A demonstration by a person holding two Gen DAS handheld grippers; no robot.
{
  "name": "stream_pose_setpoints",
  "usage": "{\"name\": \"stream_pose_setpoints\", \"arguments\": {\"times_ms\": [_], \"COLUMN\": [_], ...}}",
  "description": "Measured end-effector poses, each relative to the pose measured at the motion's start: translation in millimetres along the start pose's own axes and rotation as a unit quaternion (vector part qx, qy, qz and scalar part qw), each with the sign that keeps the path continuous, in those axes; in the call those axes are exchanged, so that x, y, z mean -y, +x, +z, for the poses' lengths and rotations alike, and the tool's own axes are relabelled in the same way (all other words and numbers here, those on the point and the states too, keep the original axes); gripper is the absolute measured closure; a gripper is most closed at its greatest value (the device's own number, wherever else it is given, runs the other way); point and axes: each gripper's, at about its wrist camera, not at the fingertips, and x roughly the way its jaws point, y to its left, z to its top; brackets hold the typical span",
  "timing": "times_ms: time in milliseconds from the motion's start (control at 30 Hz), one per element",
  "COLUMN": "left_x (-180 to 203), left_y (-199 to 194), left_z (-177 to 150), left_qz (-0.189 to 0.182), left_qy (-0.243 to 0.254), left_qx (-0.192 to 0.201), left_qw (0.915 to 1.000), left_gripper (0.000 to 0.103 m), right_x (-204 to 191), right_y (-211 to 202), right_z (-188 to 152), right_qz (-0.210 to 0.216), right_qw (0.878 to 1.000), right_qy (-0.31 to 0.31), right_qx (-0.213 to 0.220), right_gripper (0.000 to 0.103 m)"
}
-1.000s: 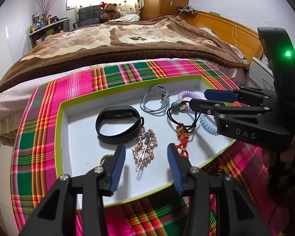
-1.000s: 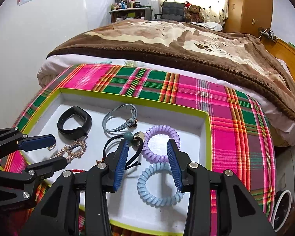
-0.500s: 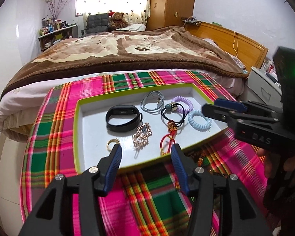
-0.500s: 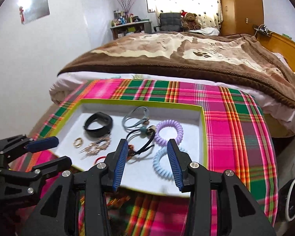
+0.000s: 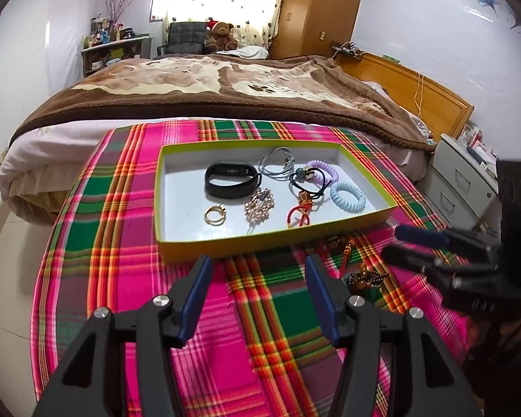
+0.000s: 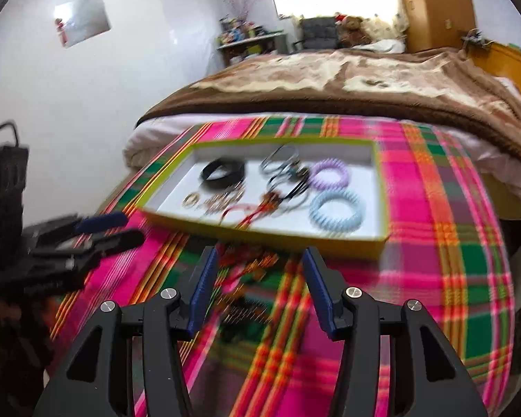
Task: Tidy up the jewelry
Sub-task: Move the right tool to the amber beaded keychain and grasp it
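A shallow yellow-rimmed tray sat on the plaid cloth spread at the foot of the bed, and most of the jewelry lay inside it on the white floor. I counted one black wristband toward the far left, one grey cord loop beside it, two coiled hair ties, one lilac and one pale blue, one black elastic with beads overlapping the lilac coil, one red knotted cord, one gold beaded hair clip and one pair of gold rings lying together near the front left. One more tangle of beaded strands lay outside, on the cloth just in front of the tray's near wall (the right wrist view was too blurred to count its pieces).

Both grippers hung over the cloth on the near side of the tray, touching none of the jewelry. The left gripper had its jaws opening, with only plaid between them. The right gripper was likewise opening and held nothing, the beaded tangle showing on the cloth beneath its spread blue fingers.
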Motion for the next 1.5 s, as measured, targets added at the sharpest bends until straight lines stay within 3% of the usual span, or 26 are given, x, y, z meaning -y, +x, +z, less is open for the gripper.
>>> {"name": "stream_pose_setpoints", "arguments": {"times_ms": [300,600,1033,1133,1267,1400,1500], "left_x": [-10,-16,-13,-11,-5,0,5], "left_y": [-7,-11,-4,-2,0,3,7], "left_z": [-8,-10,-9,-8,-8,-8,-8], "left_qz": [0.001,-0.021,-0.038,-0.040,-0.040,-0.038,-0.043], "left_qy": [-0.014,-0.030,-0.036,-0.036,-0.028,-0.020,-0.014], "left_qx": [0.002,0.006,-0.005,-0.007,-0.010,-0.014,-0.019], "left_qw": [0.9999,0.9993,0.9986,0.9985,0.9988,0.9990,0.9988], "left_gripper": [0.045,0.045,0.045,0.045,0.045,0.045,0.045], "right_x": [-15,-29,-30,-27,-23,-22,-18], "right_y": [18,44,45,42,39,34,31], "right_z": [-15,-23,-24,-23,-24,-23,-24], "right_qz": [0.010,-0.028,-0.046,-0.049,-0.045,-0.047,-0.053], "right_qw": [0.999,0.993,0.992,0.993,0.994,0.995,0.995], "right_qy": [-0.032,-0.083,-0.089,-0.081,-0.071,-0.068,-0.059], "right_qx": [-0.034,-0.073,-0.075,-0.071,-0.068,-0.061,-0.059], "right_gripper": [0.051,0.051,0.052,0.064,0.067,0.079,0.081]}}
